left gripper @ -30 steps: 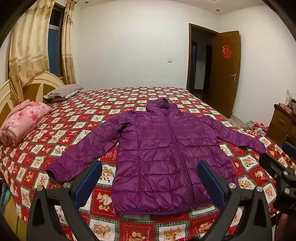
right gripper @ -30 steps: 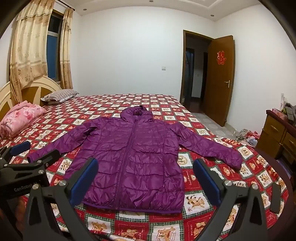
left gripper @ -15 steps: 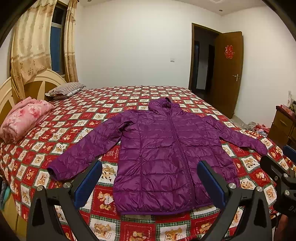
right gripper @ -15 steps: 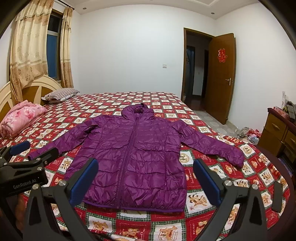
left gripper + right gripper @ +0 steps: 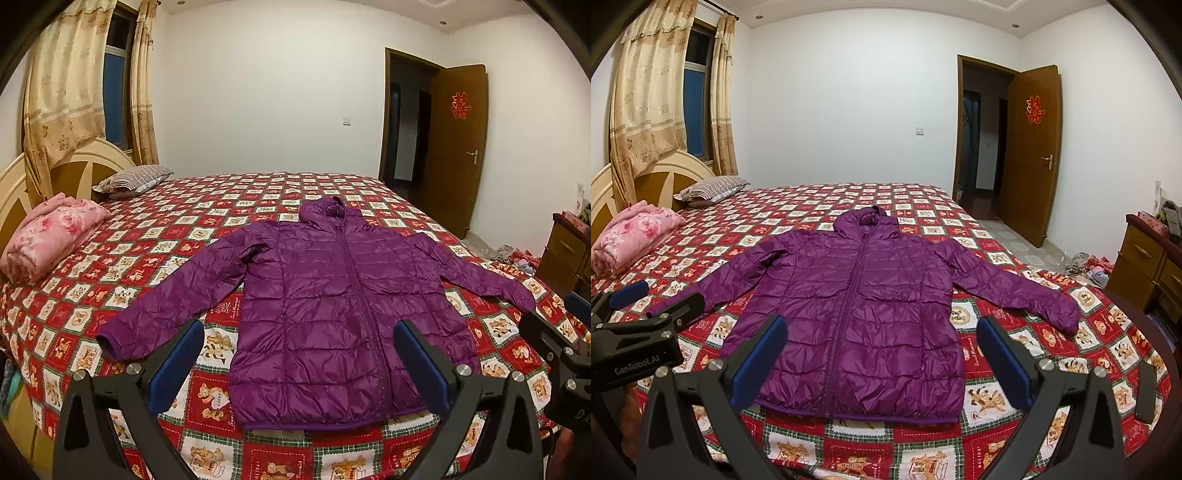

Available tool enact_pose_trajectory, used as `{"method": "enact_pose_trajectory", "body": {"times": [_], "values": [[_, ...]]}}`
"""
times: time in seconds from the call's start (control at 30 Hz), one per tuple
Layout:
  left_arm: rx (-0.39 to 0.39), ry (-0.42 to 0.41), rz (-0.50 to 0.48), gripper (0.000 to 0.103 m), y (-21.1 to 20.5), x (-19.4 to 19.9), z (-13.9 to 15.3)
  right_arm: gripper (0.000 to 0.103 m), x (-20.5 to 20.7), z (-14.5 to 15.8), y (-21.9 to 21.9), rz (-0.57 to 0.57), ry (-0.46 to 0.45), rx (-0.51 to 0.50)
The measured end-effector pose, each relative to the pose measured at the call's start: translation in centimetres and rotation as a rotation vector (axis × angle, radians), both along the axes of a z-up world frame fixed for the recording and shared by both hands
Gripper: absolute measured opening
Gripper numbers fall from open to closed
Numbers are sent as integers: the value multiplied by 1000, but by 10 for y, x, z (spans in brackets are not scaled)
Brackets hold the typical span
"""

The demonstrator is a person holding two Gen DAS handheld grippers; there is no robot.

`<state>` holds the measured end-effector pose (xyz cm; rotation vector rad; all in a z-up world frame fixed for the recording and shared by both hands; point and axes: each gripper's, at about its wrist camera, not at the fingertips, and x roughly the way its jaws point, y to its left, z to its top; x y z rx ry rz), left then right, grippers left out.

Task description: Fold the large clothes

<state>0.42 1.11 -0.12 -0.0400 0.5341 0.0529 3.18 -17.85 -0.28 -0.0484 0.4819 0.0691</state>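
Both my claws are spread wide, holding nothing: left gripper (image 5: pixel 297 354), right gripper (image 5: pixel 881 350). Ahead, the purple puffer jacket (image 5: pixel 864 310) lies flat on the bed (image 5: pixel 997 402), hood away (zip running lengthwise), each sleeve nearer its own side's gripper.

One jacket (image 5: pixel 332 314), two claws (image 5: pixel 297 349) (image 5: pixel 881 345)

The jacket (image 5: pixel 332 314) lies spread on the bed (image 5: pixel 184 229), pillow (image 5: pixel 133 181) far behind-left.

I see even, warm light from recessed ceiling lamps (image 5: pixel 1014 25). Below them, shadows are soft and focus sharp. Fisheye bending and dark vignetting mark the corners.
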Motion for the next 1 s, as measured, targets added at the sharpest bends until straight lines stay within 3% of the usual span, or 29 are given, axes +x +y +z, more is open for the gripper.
{"method": "enact_pose_trajectory", "body": {"times": [1.0], "values": [[-4, -3, 16, 102, 3, 1, 0, 103, 1, -3, 3, 2, 8, 0]]}}
